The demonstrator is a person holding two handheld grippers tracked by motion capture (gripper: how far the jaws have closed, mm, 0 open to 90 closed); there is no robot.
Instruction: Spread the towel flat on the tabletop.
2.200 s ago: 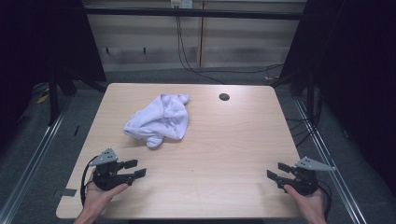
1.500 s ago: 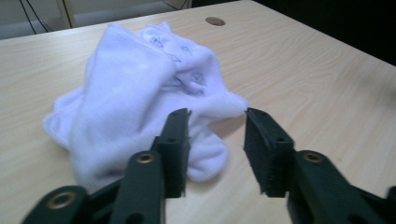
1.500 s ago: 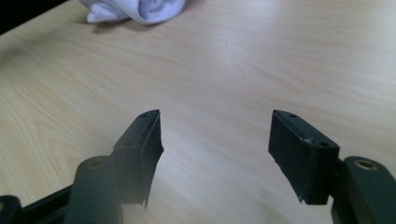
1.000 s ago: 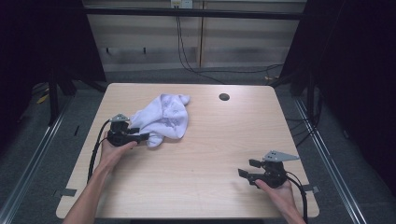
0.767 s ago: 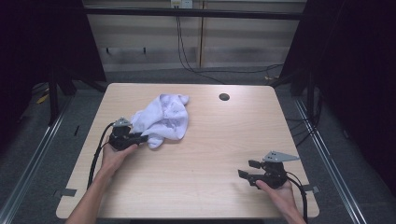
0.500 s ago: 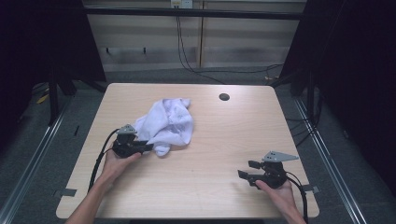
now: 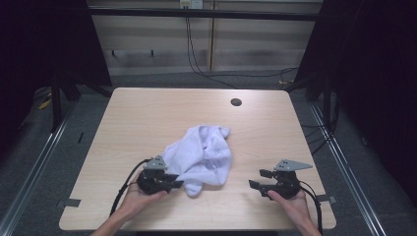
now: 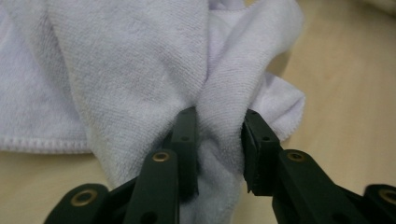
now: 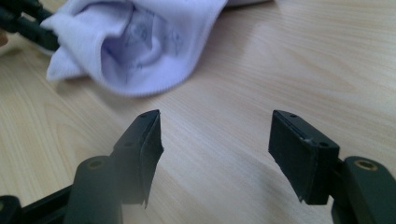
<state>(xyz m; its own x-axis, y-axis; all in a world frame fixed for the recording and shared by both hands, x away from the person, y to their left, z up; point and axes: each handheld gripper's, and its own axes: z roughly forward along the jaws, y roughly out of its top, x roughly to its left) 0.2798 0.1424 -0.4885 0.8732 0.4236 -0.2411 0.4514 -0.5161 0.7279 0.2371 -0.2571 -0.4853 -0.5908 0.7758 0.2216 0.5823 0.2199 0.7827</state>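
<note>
Now keep your left gripper clamped firmly on the fold of towel it has pinched: in the left gripper view the cloth bunches thick between the two jaws, pressed by both pads, and the jaws have just eased open a little, so I judge the hold could slip if you tug hard. Draw the towel low and level over the table, letting the loose bulk trail beyond the jaw tips rather than dragging under the gripper body. The towel spreads ahead of that gripper and off to its right, one rolled corner lying just beside the jaw tips. Your right gripper rests well apart from the cloth, jaws wide open with nothing between them; from its own view the towel lies ahead and to the left, bare wood beneath the jaws. If you mean to spread the cloth, bring the right gripper forward to the nearest hemmed edge and take a thin single layer, not a bunch.
</note>
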